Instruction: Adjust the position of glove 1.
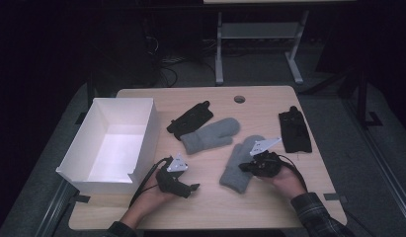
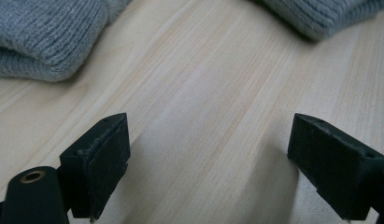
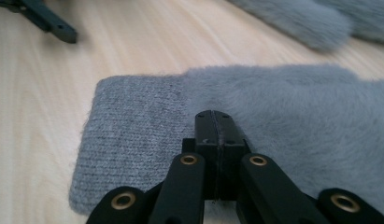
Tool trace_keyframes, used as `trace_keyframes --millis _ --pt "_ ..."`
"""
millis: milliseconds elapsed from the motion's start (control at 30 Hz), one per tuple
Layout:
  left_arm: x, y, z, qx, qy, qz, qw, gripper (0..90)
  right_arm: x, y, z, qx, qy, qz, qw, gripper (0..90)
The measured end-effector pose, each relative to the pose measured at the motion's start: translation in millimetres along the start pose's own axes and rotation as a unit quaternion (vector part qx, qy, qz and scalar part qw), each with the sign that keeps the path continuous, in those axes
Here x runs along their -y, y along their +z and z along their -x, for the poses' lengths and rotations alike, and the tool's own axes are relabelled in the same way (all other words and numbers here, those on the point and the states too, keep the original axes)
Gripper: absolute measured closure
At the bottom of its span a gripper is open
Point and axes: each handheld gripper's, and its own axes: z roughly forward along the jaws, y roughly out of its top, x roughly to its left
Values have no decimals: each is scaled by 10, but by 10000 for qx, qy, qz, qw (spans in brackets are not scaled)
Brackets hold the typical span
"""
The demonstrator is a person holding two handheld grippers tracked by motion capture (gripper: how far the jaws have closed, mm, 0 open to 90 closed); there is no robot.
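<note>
Two grey mittens lie mid-table: a far one (image 1: 210, 135) and a near one (image 1: 234, 174). My right gripper (image 1: 242, 168) sits low over the near mitten (image 3: 292, 121). Its jaws (image 3: 215, 116) are pressed shut, and I see nothing between them, just past where the knit cuff (image 3: 133, 135) meets the fuzzy body. My left gripper (image 1: 191, 188) rests near the front edge, left of that mitten. It stands wide open (image 2: 208, 158) over bare wood, with a grey knit cuff (image 2: 45, 37) ahead to its left and a mitten edge (image 2: 320, 16) ahead to its right.
A white open box (image 1: 143, 140) stands at the table's left. One black glove (image 1: 190, 118) lies behind the far mitten and another (image 1: 294, 131) near the right edge. A round hole (image 1: 239, 99) sits at the back edge. Table legs and cables lie beyond.
</note>
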Motion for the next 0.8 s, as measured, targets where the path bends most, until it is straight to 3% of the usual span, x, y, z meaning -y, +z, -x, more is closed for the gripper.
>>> trace_keyframes --millis 500,800 --pt "0 3 4 11 -19 19 10000 124 -190 202 -284 -312 -263 -6 9992 900" --pt "0 3 4 14 -13 22 10000 124 -225 222 -303 -356 -327 46 9988 900"
